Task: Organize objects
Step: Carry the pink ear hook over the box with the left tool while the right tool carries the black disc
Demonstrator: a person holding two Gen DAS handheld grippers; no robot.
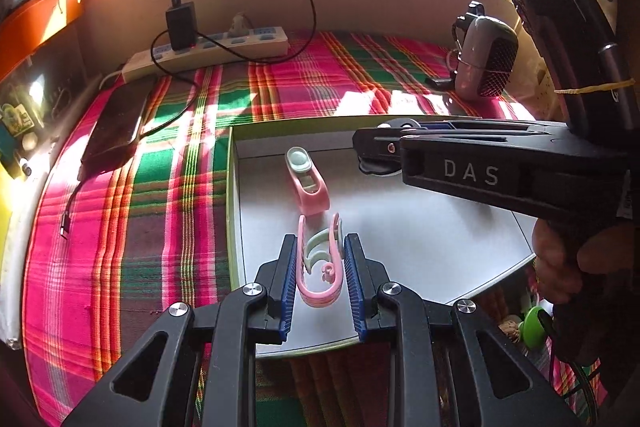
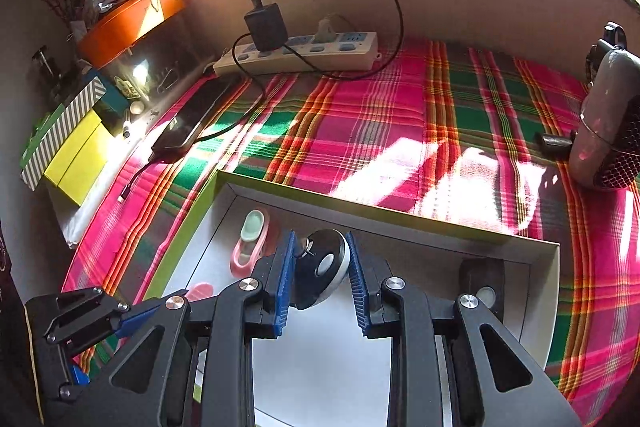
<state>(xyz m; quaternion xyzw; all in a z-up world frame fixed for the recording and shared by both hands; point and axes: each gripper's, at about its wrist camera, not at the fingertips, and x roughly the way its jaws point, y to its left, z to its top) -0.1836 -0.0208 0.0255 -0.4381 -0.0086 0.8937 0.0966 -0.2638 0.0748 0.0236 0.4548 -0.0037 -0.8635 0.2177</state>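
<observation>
A shallow white box [image 1: 236, 211] with a green rim lies on the plaid cloth; it also shows in the right wrist view [image 2: 400, 223]. My left gripper [image 1: 320, 245] is shut on a pink and mint clip [image 1: 320, 267] just above the box floor. A second pink and mint clip [image 1: 306, 183] lies further in; it also shows in the right wrist view [image 2: 250, 241]. My right gripper [image 2: 320, 247] is shut on a round black and silver disc [image 2: 324, 267] over the box. The right gripper [image 1: 376, 157] also shows in the left wrist view, at the right.
A white power strip [image 2: 296, 57] with a black charger [image 2: 266, 27] lies at the back. A dark phone [image 1: 114, 125] lies on the cloth at the left. A grey mesh-fronted device [image 1: 484, 57] stands at the right. A small dark object [image 2: 482, 283] sits in the box's right corner.
</observation>
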